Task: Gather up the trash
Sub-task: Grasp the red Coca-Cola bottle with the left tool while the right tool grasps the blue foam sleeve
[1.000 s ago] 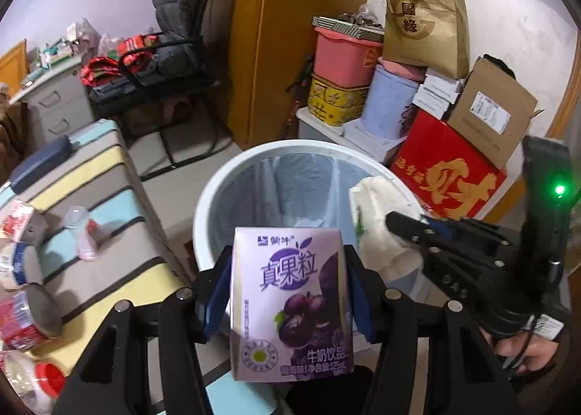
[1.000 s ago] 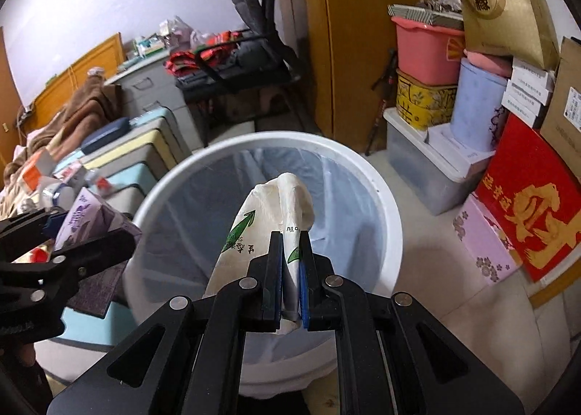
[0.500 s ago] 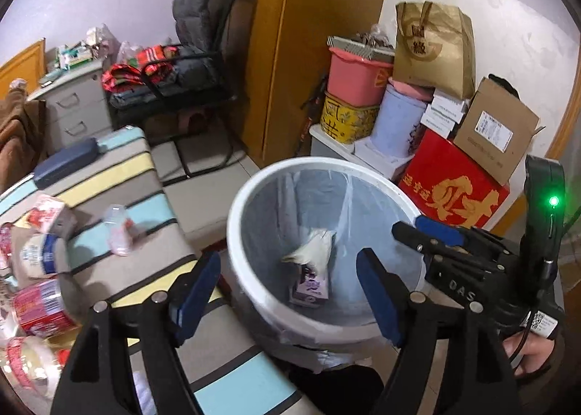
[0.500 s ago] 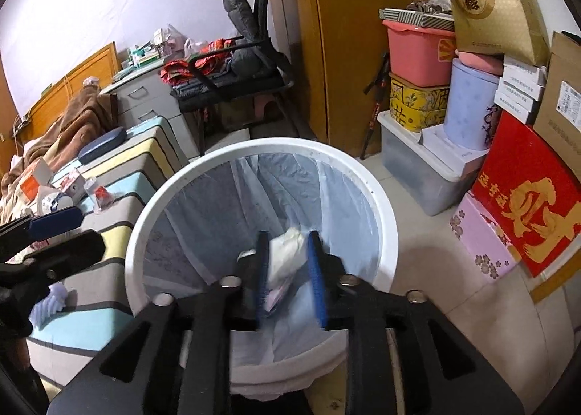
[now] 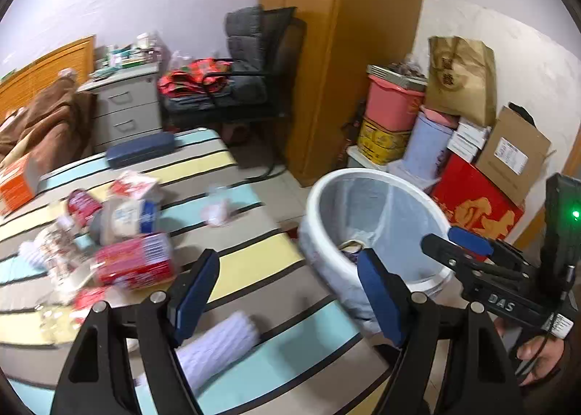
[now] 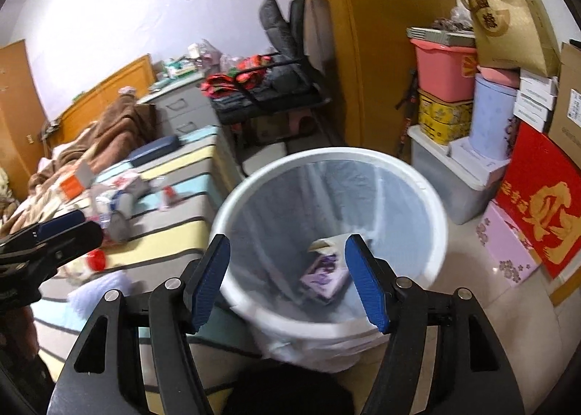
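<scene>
A white trash bin [image 6: 432, 204] lined with a clear bag stands on the floor beside a striped table; it also shows in the left wrist view [image 5: 319, 197]. Inside lie a purple drink carton [image 6: 323, 275] and a pale crumpled wrapper [image 6: 326, 242]. My right gripper [image 6: 287, 280] is open and empty above the bin's near rim. My left gripper [image 5: 287, 297] is open and empty over the table's edge. On the table lie a red wrapper pack [image 5: 136, 264], a red can [image 5: 81, 202], a white corrugated piece [image 5: 218, 346] and a small clear bottle [image 5: 218, 209].
The striped table [image 5: 247, 262] also bears a dark blue case [image 5: 139, 151] and an orange box [image 5: 16, 184]. Stacked boxes, a pink tub [image 5: 394, 104] and a red box [image 5: 475, 206] crowd the wall behind the bin. A black chair [image 5: 254, 80] stands behind.
Both grippers opened and dropped the purple carton and the pale wrapper into the bin. The left gripper then swung left over the table; the right drew back a little.
</scene>
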Demonstrator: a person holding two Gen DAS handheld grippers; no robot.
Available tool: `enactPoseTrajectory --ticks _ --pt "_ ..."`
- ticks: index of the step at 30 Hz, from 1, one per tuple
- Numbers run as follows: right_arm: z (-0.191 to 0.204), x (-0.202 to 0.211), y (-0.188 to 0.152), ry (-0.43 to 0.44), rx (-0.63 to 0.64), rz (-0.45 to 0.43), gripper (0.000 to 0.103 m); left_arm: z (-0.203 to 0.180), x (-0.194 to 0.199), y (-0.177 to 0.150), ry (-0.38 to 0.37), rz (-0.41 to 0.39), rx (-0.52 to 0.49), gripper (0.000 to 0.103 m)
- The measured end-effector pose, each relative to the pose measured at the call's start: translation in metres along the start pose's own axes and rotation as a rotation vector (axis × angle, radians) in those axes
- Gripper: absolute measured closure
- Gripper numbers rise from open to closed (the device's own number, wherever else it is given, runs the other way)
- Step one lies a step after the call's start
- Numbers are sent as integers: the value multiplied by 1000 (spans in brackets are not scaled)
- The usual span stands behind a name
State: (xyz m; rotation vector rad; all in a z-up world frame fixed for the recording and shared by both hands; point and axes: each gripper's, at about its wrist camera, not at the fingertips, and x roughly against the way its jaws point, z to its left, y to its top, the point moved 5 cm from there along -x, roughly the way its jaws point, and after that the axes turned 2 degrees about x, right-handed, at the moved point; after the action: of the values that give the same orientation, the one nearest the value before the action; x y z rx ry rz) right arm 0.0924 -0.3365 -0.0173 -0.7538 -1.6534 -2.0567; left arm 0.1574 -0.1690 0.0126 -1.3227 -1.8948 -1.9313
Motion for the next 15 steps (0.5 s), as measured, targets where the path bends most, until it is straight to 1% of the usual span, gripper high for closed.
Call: enactPoseTrajectory --ticks 5,10,13,15 --pt "30 -1 -9 58 24 11 36 40 16 -11 56 -9 51 23" --pt "61 -11 -21 113 56 61 36 75 34 -24 100 -17 65 23" --pt "82 -15 -30 140 86 87 36 98 39 -32 136 -1 75 23" --pt "95 -21 -35 157 104 110 36 110 43 -36 141 8 76 23"
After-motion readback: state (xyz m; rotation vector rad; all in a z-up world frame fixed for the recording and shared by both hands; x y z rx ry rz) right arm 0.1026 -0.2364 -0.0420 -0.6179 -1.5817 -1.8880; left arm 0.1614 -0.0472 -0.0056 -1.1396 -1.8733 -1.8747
